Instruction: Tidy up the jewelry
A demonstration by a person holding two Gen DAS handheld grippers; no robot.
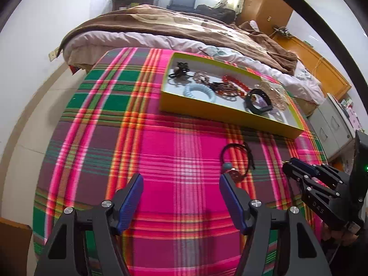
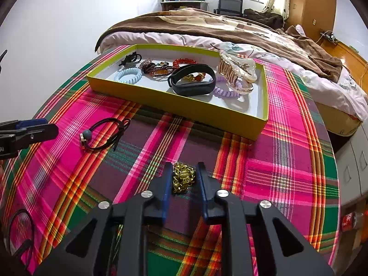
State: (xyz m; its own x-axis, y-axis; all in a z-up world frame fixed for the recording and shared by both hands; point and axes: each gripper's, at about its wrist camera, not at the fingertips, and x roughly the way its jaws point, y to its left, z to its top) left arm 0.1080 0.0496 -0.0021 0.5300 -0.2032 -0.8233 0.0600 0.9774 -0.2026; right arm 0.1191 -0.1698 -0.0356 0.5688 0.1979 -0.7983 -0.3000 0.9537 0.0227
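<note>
A yellow-green tray (image 2: pixel 184 109) (image 1: pixel 220 117) on the plaid cloth holds several pieces: a black band (image 2: pixel 193 80), a blue coil tie (image 2: pixel 127 74), red beads (image 2: pixel 184 61), a purple coil tie (image 2: pixel 226 92) and a large hair claw (image 2: pixel 237 70). My right gripper (image 2: pixel 184 178) is shut on a gold chain (image 2: pixel 182 177), just above the cloth in front of the tray. A black hair tie with a grey bead (image 2: pixel 103 135) (image 1: pixel 237 161) lies on the cloth. My left gripper (image 1: pixel 180 181) is open and empty, left of that hair tie.
The plaid-covered table (image 2: pixel 287 161) ends at a rounded edge on the right. A bed with a brown blanket (image 2: pixel 218 27) stands behind it. Another black hair tie (image 2: pixel 20 234) lies near the table's left front edge. Grey drawers (image 2: pixel 354 161) stand at right.
</note>
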